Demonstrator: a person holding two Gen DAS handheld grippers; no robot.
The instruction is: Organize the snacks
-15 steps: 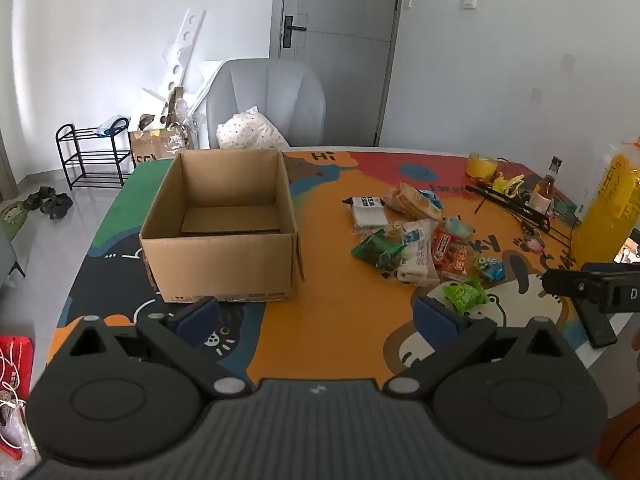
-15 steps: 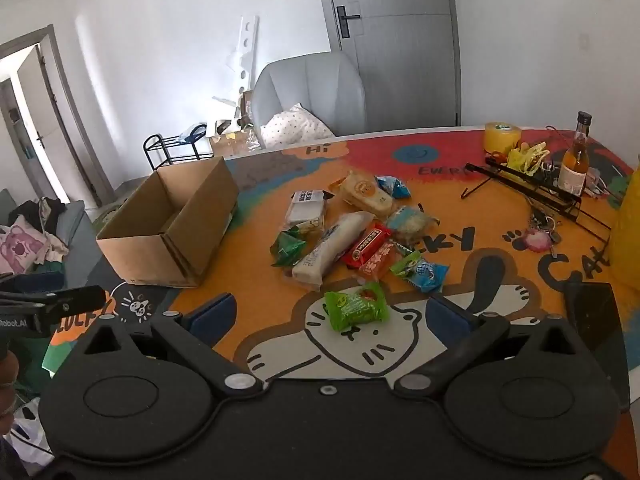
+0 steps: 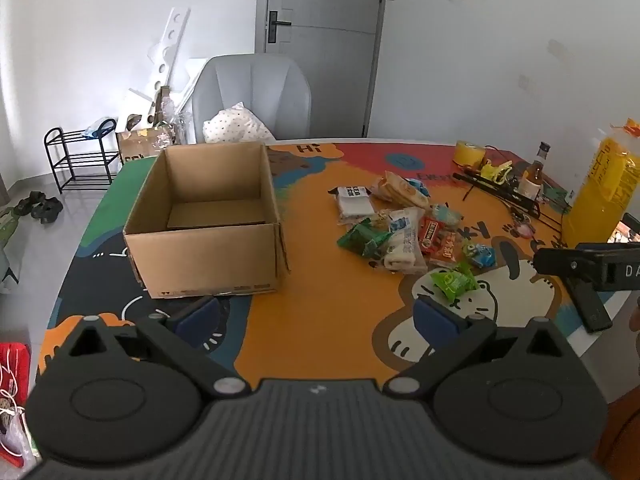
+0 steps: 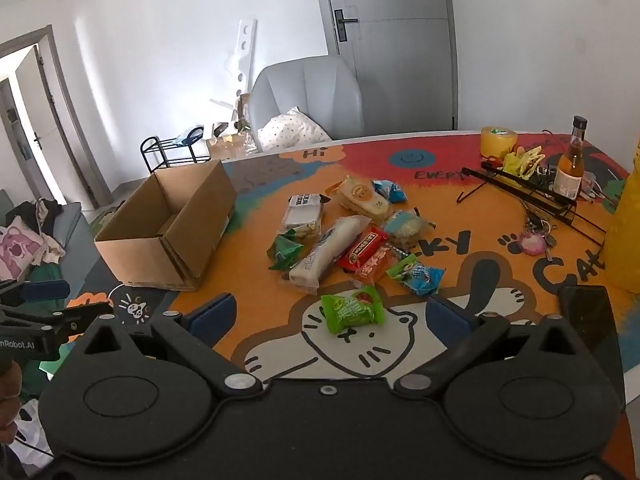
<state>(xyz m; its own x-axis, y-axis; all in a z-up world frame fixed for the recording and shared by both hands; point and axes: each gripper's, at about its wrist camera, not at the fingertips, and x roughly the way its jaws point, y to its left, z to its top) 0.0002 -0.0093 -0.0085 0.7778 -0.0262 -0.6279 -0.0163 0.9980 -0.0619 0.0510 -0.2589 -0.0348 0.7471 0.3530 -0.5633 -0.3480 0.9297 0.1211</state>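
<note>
**Ten snack packets heaped, one box standing open**

Ten or so snack packets we count in the pile (image 4: 352, 236) on the tabletop (image 4: 248, 280); overlaps make the tally uncertain. Two are dark or bright green, two red, two blue-tinted, the others pale or white. One bright green packet (image 4: 351, 309) lies apart from the heap, nearest us, between the spread fingers of the right gripper (image 4: 328, 312). One long white packet (image 4: 324, 250) runs through the middle of the heap.

One cardboard box (image 3: 208, 216) stands left of the pile, well apart from it, flaps up, only a flat cardboard sheet inside.

Left gripper (image 3: 316, 312): jaws wide, holding nothing, hovering over the tabletop between box and snacks. Right gripper: jaws equally wide, nothing held.

Around: one glass bottle (image 4: 570, 160), one yellow tape roll (image 4: 498, 142), one black wire rack (image 4: 528, 192), one tall yellow bag (image 3: 604, 188), all along the far right edge. One grey chair (image 3: 252, 100) behind the tabletop. Nothing lies between the grippers and the snacks.
</note>
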